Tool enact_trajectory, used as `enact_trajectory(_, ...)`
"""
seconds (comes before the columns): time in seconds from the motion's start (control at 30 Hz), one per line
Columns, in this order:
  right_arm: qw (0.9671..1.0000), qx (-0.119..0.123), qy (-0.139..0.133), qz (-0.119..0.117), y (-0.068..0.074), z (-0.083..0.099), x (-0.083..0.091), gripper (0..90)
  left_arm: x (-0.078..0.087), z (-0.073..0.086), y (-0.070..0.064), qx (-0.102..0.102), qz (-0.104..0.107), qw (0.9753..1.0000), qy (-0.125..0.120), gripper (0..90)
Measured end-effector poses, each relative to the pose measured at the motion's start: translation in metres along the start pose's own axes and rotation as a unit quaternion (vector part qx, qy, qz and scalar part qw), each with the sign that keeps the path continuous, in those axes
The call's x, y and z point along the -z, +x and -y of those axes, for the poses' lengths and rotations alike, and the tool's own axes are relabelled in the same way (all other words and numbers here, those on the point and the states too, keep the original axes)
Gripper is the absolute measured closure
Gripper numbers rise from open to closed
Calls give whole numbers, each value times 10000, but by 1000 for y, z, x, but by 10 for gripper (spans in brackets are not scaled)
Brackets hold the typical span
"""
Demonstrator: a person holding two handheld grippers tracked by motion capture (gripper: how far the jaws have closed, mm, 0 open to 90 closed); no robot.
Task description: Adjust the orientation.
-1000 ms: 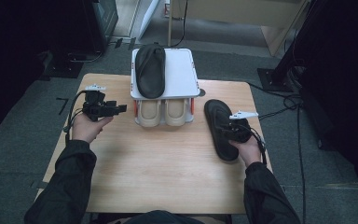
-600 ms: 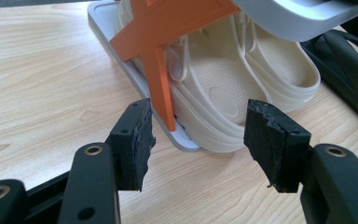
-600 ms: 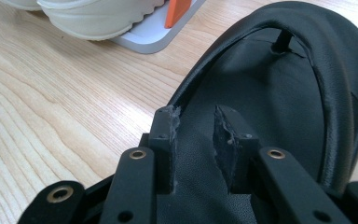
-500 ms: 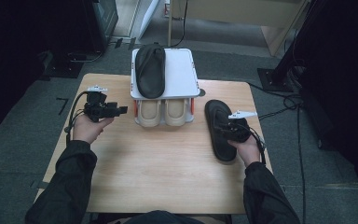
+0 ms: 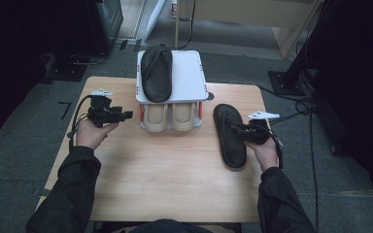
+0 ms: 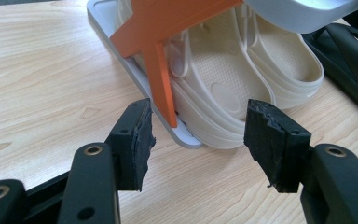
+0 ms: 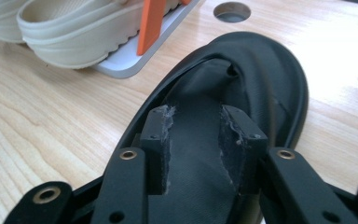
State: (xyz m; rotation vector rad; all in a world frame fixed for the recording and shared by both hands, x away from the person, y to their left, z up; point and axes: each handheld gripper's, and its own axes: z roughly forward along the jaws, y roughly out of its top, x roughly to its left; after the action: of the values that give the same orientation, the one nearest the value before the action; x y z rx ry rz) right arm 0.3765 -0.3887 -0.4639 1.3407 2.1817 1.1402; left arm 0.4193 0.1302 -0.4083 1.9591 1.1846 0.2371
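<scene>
The person sits at a wooden table with 1 gripper in each hand. The right gripper is over the black flip-flop that lies flat on the right side of the table, toe end away from the person, just beside the white shoe rack. In the right gripper view its 2 jaws stand a little apart, above the footbed of the flip-flop and just behind the strap. There is a narrow gap between the pads, and I cannot tell if they touch the sole or pinch anything.

The left gripper is held above the left part of the table and points toward the rack. In the left gripper view its jaws are wide open and hold nothing; between them I see bare wood and the corner of the lower shelf.

On this lower shelf stand 2 cream sandals side by side, heels toward the person. An orange support holds up the top shelf. On the top shelf lies a second black flip-flop, on its left half. A round cable hole is in the table behind the first flip-flop
</scene>
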Motion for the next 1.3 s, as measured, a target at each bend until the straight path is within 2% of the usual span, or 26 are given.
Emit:
enact_trajectory(0.13,9999,-68,-132,5,-7,-2,3,594,-1,0,0,-56,-1,10000,45,420)
enact_trajectory(0.47,9994,-310,-50,128,-27,4,1,553,-3,3,1,-28,0,10000,55,422)
enact_trajectory(0.63,9990,-427,8,88,-34,8,-3,553,-3,4,1,-27,14,10000,63,422)
enact_trajectory(0.8,9988,-479,55,-9,-36,11,-11,554,-5,5,1,-41,20,9999,113,422)
enact_trajectory(1.03,9990,-384,210,14,-35,13,-21,557,-5,5,1,-28,16,9999,109,423)
enact_trajectory(1.3,9983,-538,206,60,-37,13,-24,638,-7,6,0,-61,14,9999,122,423)
